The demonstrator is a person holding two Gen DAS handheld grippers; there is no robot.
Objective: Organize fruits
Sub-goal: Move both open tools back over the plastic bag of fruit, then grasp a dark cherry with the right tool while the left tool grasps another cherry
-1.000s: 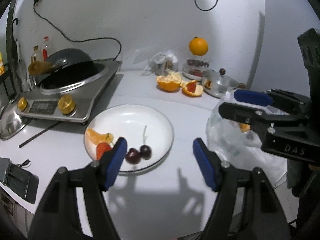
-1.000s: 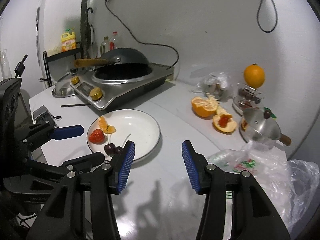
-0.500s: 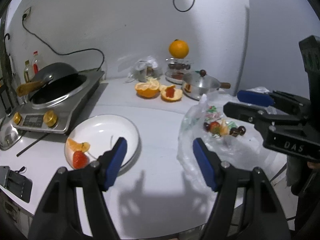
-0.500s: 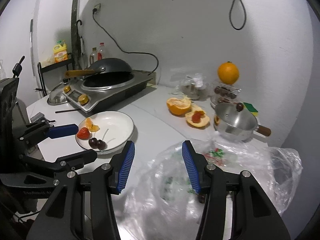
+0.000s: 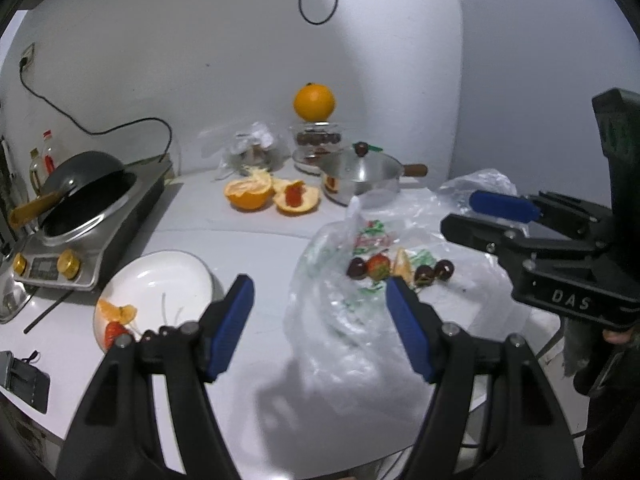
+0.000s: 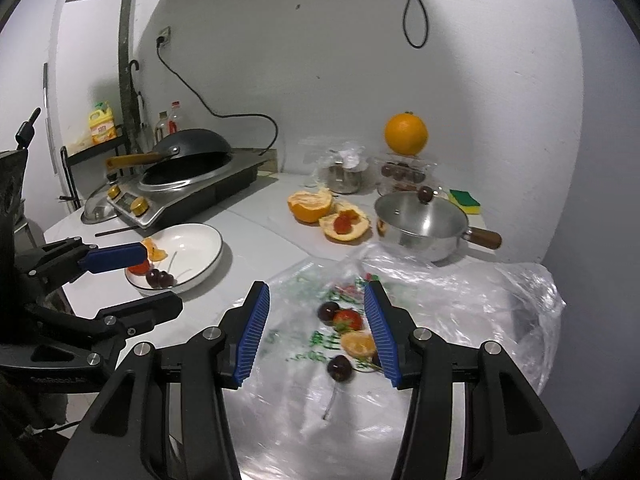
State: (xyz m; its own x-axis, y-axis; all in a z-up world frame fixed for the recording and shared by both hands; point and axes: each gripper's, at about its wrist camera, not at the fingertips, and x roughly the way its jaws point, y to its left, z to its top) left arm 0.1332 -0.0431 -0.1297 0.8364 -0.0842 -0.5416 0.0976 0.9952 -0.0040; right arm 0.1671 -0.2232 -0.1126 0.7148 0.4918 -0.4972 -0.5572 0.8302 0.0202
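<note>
Over the plastic bag (image 6: 420, 300) both grippers have swung away from the plate (image 6: 200, 256); right gripper (image 6: 318, 332) and left gripper (image 5: 320, 320) hang with fingers spread and empty, above the strawberry (image 6: 348, 320) and cherries, so another pick looks likely.

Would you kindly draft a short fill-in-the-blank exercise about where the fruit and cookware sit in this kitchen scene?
1. The strawberry between the right gripper fingers lies on a plastic ____.
2. The white plate holds an orange segment, a strawberry and two ____.
3. The wok has a ____ handle.

Missing words: bag; cherries; wooden
</note>
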